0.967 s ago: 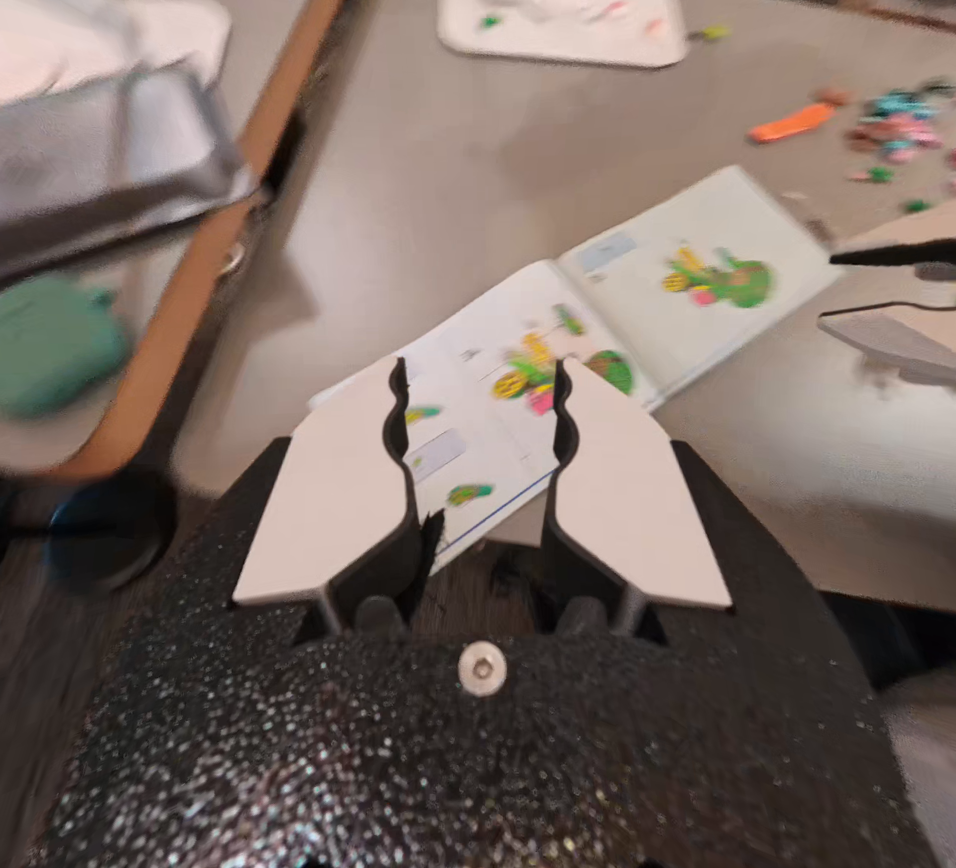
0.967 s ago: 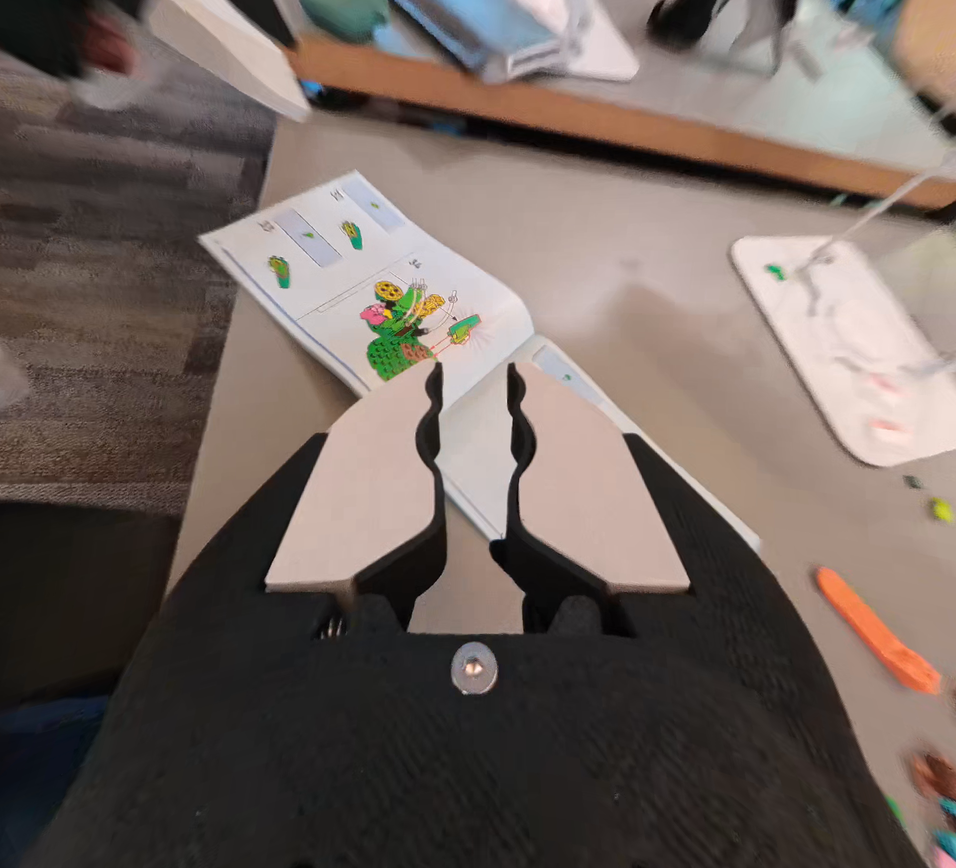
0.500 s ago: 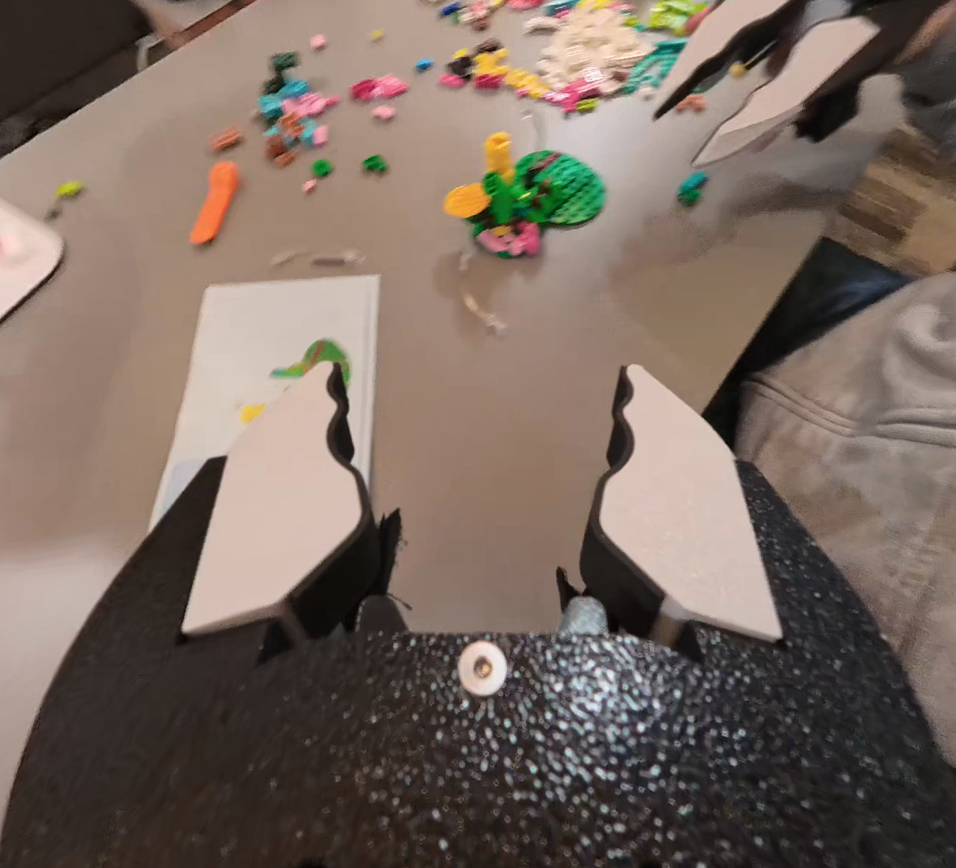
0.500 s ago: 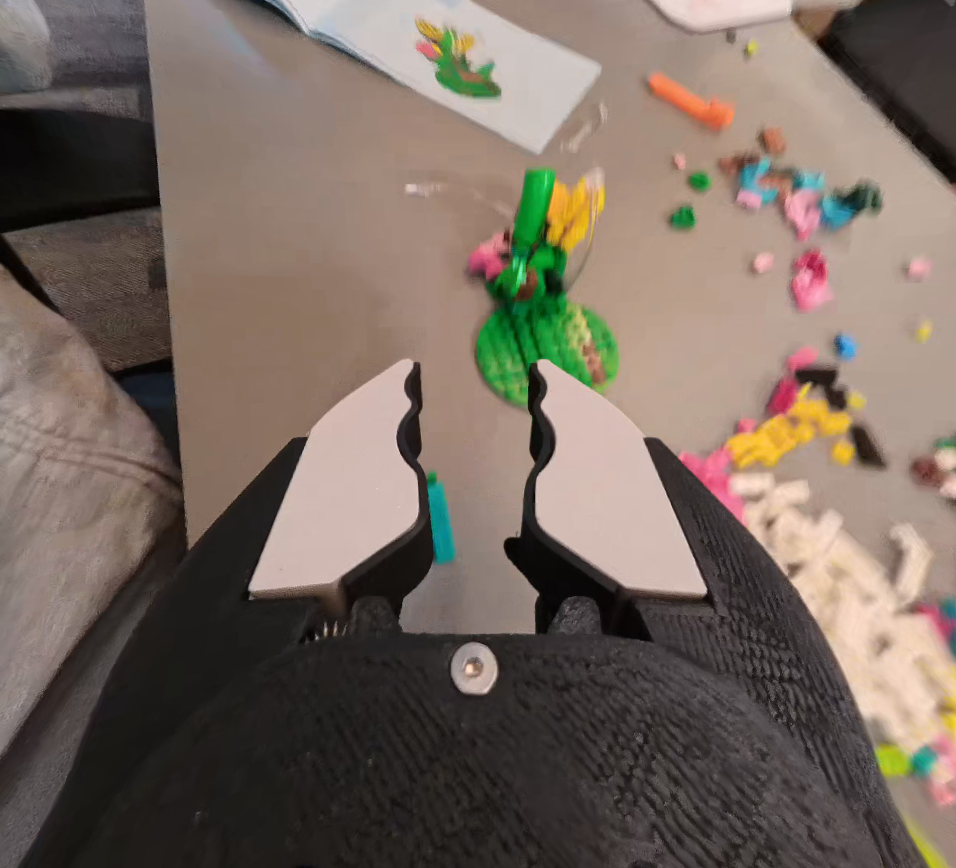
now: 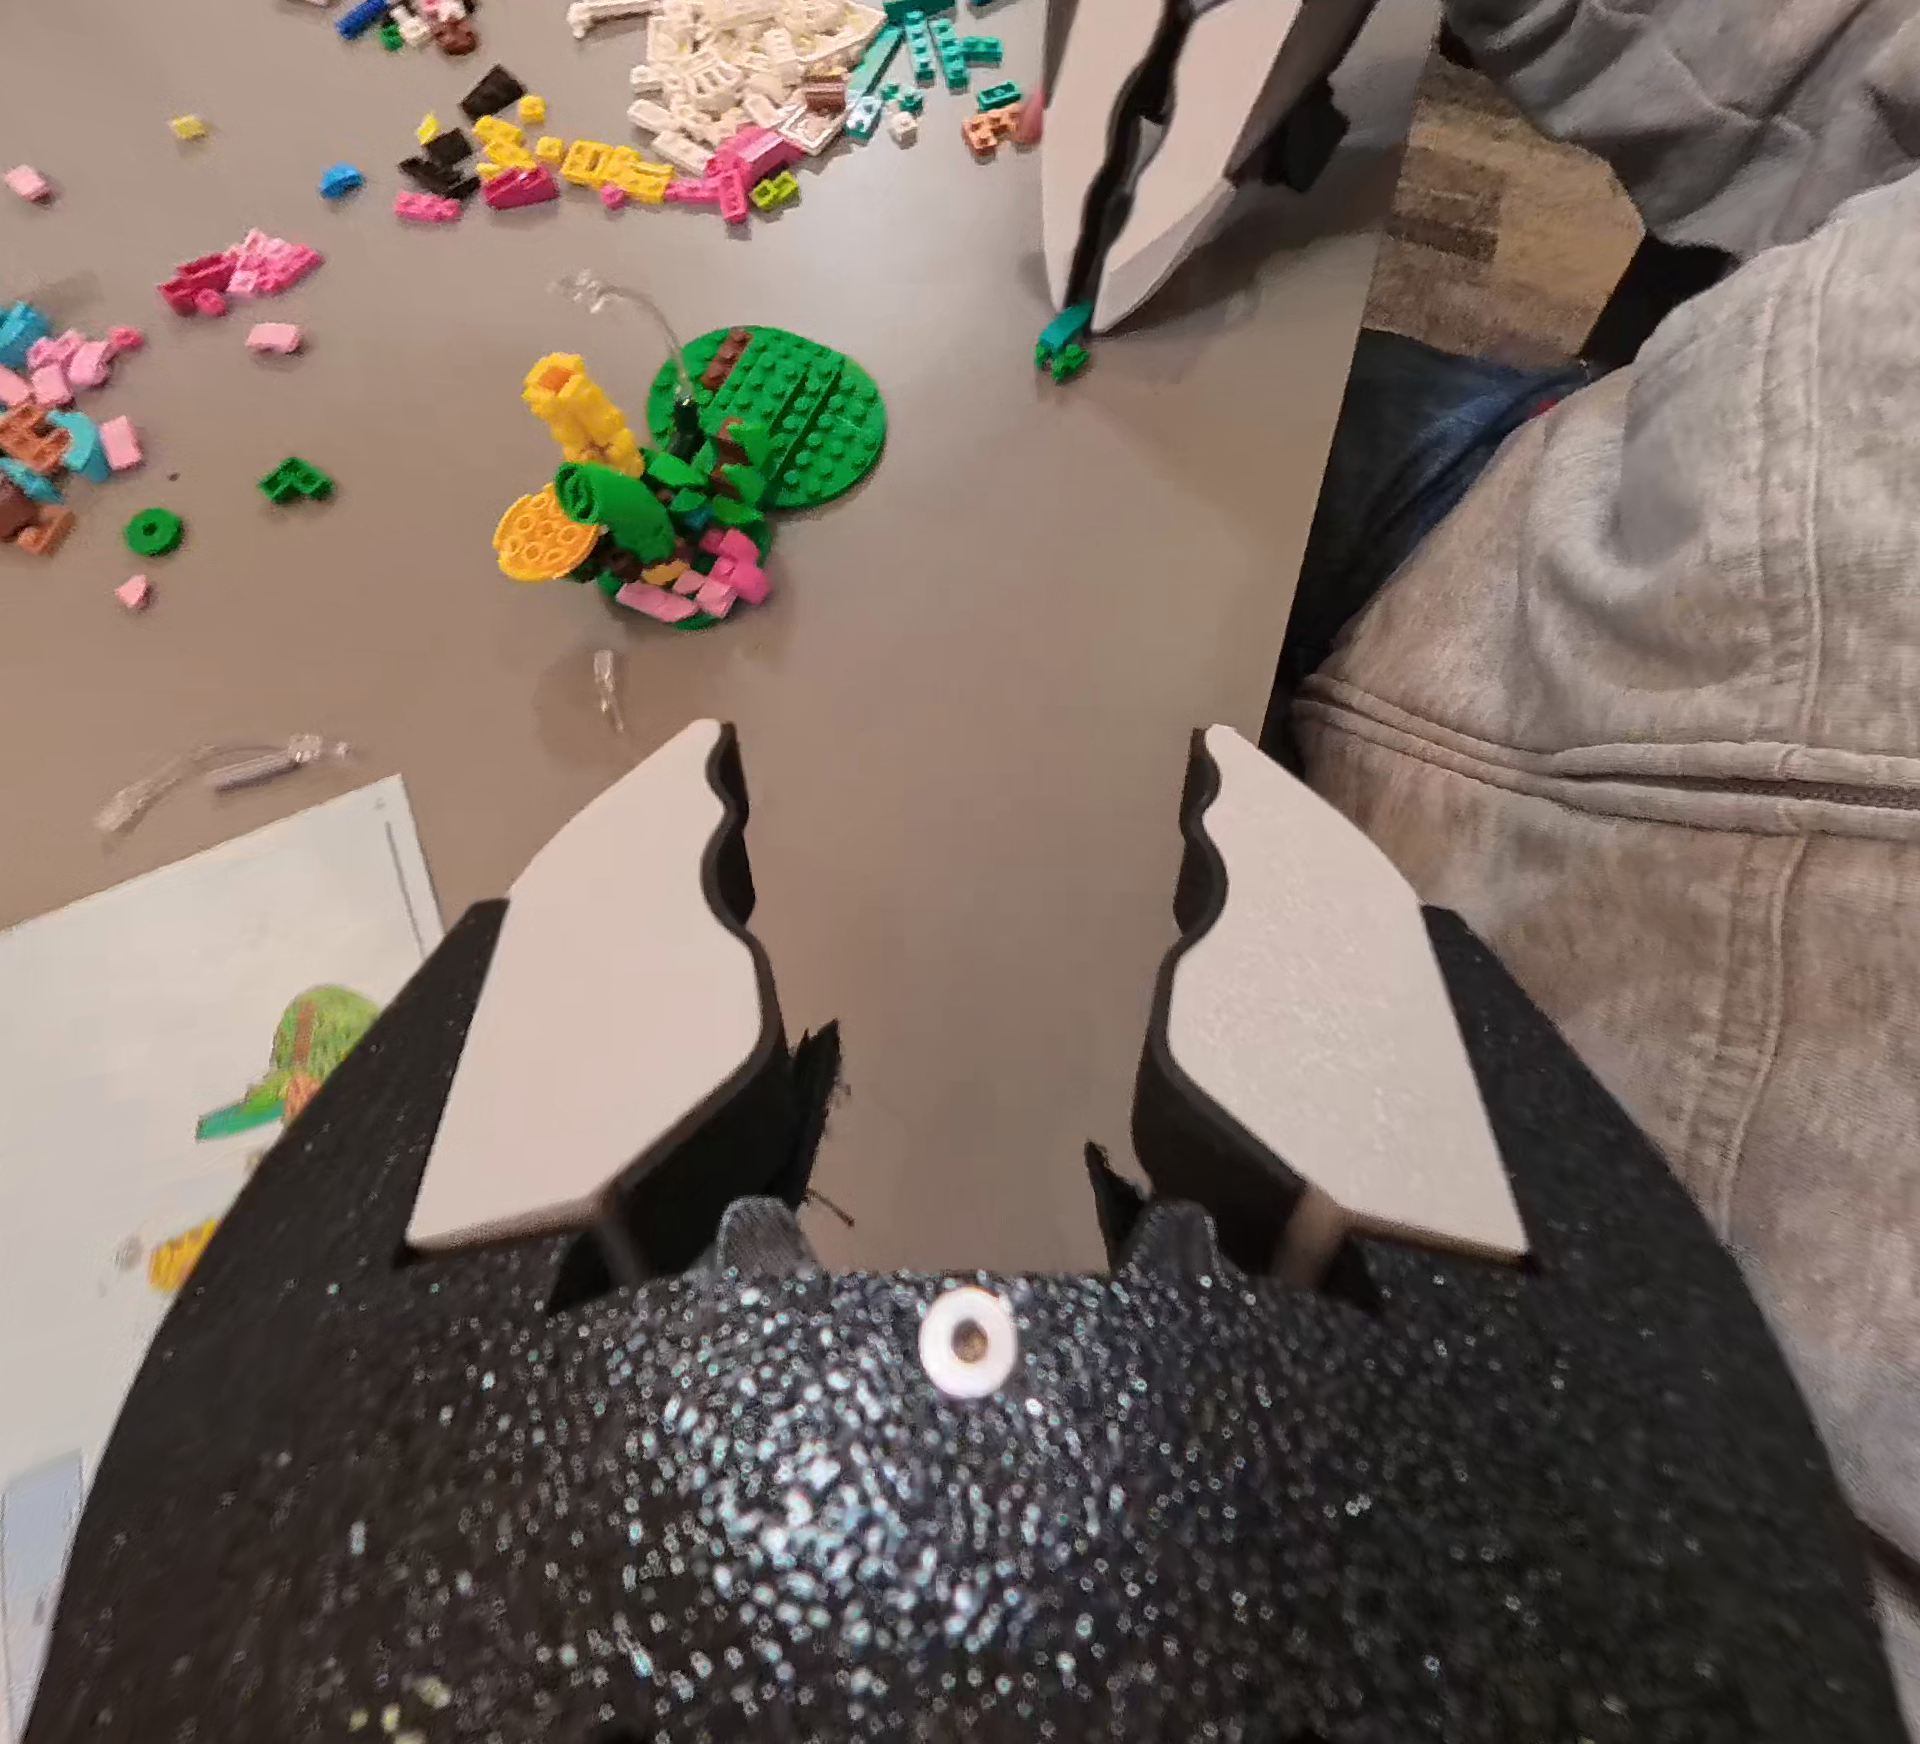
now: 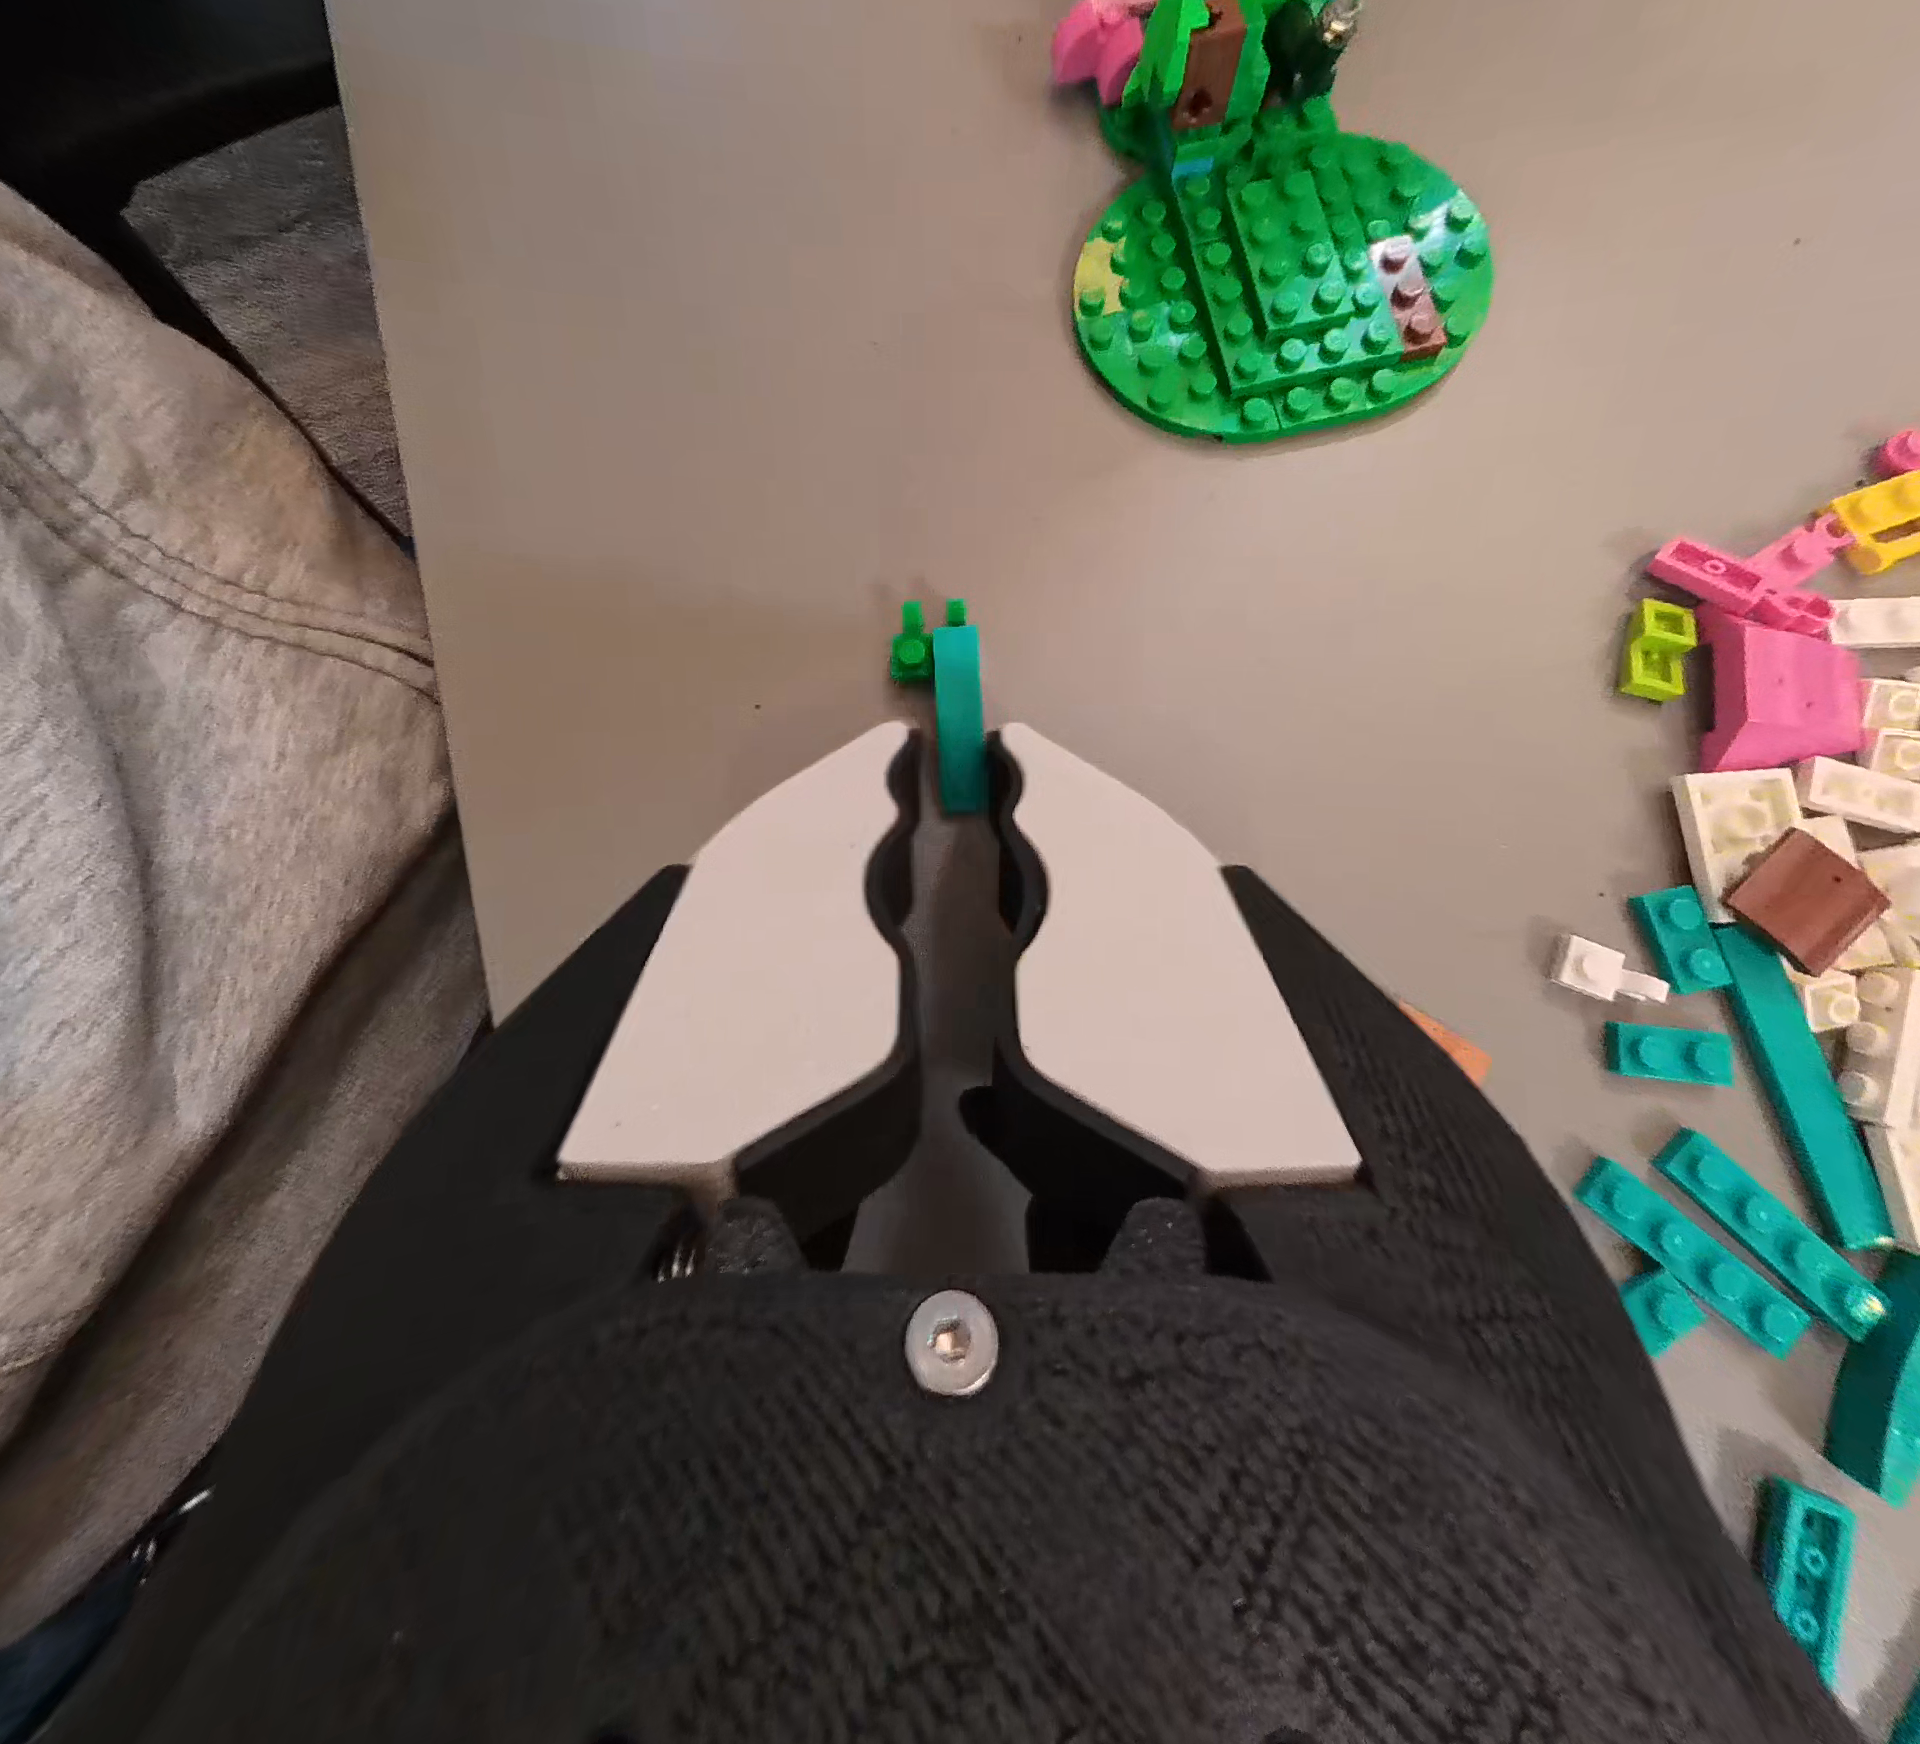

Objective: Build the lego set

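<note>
Teal brick (image 6: 957,726) sits between right tongs' (image 6: 954,738) narrowed fingertips

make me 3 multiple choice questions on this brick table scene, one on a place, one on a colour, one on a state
1. Where does the round green plate lie relative to the right tool in the right wrist view?
A. ahead and to the right
B. behind it
C. under it

2. What colour is the piece between the right tool's fingertips?
A. orange
B. teal
C. white

3. How does the left tool stand?
A. shut on a brick
B. shut on paper
C. wide open, nothing between its fingers

Key: 1 A, the plate sits up and right of the fingertips; 2 B, a teal strip stands between the tips; 3 C, only bare table shows in the gap.
</note>
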A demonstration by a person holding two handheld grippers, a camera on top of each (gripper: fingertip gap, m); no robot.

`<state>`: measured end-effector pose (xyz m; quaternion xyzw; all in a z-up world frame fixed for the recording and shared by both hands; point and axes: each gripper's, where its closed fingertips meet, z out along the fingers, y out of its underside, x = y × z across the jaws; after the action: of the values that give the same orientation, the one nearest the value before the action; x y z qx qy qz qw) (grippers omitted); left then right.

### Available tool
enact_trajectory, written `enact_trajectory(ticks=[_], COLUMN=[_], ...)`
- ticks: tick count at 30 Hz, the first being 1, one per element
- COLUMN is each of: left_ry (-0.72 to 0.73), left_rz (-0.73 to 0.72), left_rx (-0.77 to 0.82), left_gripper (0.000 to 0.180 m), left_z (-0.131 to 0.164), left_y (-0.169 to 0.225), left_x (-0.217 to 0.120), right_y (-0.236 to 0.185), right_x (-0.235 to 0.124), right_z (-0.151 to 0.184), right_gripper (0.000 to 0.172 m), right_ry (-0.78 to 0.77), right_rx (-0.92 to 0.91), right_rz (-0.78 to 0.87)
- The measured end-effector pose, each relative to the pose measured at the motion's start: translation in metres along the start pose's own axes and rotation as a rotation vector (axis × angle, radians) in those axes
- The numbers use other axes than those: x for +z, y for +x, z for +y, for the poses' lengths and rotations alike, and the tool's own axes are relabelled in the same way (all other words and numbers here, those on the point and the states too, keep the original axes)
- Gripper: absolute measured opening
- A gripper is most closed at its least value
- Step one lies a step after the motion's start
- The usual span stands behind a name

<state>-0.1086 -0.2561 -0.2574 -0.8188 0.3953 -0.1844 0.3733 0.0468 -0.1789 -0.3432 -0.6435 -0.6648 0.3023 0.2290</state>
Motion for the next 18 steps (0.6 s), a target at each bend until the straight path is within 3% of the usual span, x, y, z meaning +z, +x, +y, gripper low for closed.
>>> enact_trajectory(ticks=[1,5,11,15,18], left_ry=[0.004,0.123,0.401,0.506,0.569], left_rz=[0.010,0.041,-0.088,-0.087,-0.059], left_rx=[0.025,0.177,0.504,0.630,0.627], left_gripper=[0.079,0.065,0.061,0.050,0.038], left_z=[-0.003,-0.026,-0.061,-0.075,-0.084], left_y=[0.002,0.010,0.018,0.040,0.050], left_x=[0.005,0.029,0.056,0.054,0.045], right_y=[-0.001,-0.006,-0.039,-0.061,-0.072], right_x=[0.001,0.000,-0.020,-0.032,-0.033], right_z=[0.000,-0.023,-0.092,-0.111,-0.113], right_gripper=[0.013,0.008,0.006,0.006,0.006], right_ry=[0.001,0.098,0.313,0.260,0.178], right_rx=[0.005,0.024,0.077,0.070,0.044], right_rz=[-0.011,-0.079,-0.475,-0.749,-0.855])
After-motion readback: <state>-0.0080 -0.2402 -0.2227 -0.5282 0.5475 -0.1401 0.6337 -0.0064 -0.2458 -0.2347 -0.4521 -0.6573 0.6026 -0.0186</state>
